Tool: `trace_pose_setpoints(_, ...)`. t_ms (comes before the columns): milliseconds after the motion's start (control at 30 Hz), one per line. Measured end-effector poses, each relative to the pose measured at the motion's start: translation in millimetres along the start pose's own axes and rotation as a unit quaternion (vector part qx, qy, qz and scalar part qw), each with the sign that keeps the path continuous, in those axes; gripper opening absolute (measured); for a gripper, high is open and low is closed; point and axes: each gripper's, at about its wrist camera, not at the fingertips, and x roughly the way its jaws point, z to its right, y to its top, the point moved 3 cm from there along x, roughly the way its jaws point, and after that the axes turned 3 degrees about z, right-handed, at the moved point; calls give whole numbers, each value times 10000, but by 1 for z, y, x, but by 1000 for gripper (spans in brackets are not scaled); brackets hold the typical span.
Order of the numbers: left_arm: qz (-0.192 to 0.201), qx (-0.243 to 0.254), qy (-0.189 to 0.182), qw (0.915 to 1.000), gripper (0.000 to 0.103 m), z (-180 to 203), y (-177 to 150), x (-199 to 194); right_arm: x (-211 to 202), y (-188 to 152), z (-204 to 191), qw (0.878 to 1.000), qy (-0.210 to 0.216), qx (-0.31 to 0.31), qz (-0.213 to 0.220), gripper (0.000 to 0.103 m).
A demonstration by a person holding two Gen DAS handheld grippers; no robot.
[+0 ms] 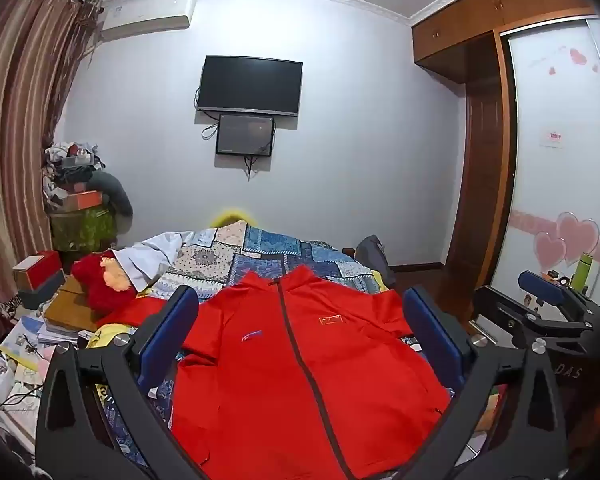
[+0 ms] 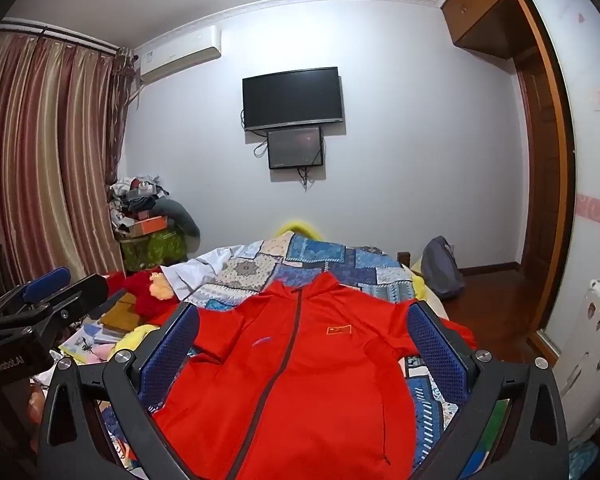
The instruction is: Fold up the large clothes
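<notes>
A large red zip-up jacket (image 1: 300,368) lies front up on the bed, collar toward the far wall, sleeves spread to both sides. Its dark zipper runs down the middle and a small flag badge sits on the chest. My left gripper (image 1: 300,308) hovers open above the jacket's chest, blue pads wide apart, nothing between them. In the right wrist view the same jacket (image 2: 296,380) fills the space between the fingers of my right gripper (image 2: 302,316), which is also open and empty. The right gripper (image 1: 540,284) shows at the right edge of the left view; the left gripper (image 2: 48,284) shows at the left of the right view.
A blue patchwork quilt (image 1: 268,256) covers the bed. A red plush toy (image 1: 100,284), boxes and papers crowd the left side. A grey bag (image 2: 440,268) sits by the bed's far right corner. A wardrobe (image 1: 480,152) stands on the right; a television (image 1: 250,84) hangs on the far wall.
</notes>
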Motion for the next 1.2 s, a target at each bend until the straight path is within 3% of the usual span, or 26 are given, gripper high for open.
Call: trace_pose_setpoints(1200,-128,-2,205,9997,103,-7,-4,20,8,-9,-8,10000,7,-39,-33,103)
